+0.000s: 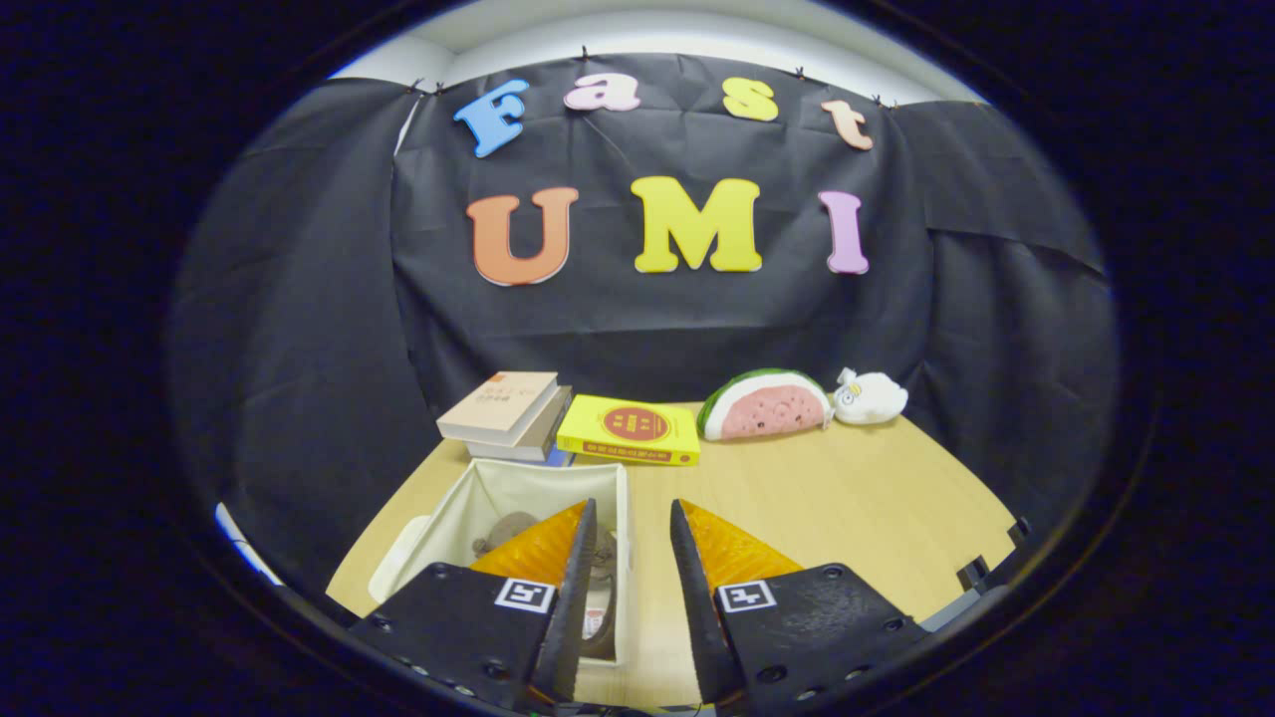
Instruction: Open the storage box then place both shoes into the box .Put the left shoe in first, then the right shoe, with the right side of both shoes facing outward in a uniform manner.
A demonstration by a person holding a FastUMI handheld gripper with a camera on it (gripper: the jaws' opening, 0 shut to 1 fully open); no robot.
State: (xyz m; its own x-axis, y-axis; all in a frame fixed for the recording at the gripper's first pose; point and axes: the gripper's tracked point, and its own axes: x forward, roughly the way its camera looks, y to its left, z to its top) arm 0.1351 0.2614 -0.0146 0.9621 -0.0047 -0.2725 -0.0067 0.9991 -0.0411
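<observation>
A wooden table [817, 498] is seen ahead of the gripper [633, 518], closed on the far side and on both sides by the black cloth wall [299, 329]. The rounded edge of the table is visible at the right and at the near left. The right half of the table surface is bare, so open room is found there, from the fingers up to the far row of things.

Along the far edge a stack of books [508, 413] is placed at the left, a yellow book [630, 430] just beside it, then a watermelon-slice toy [767, 405] and a small white plush toy [870, 395], which touches the toy slice or lies very near to it.

The storage box [518, 483] – white, with its top open – stands at the near left, under the left finger. Inside it a brownish shoe [508, 526] is partly seen; most of it is hidden by the finger. A white lid [393, 568] seems to lie against the left wall of the box.

The gripper is held above the table, pointed forward and a little downward. Its fingers are kept apart with a narrow gap – nothing is held between them, only the table and the right wall of the box are seen through the gap.
</observation>
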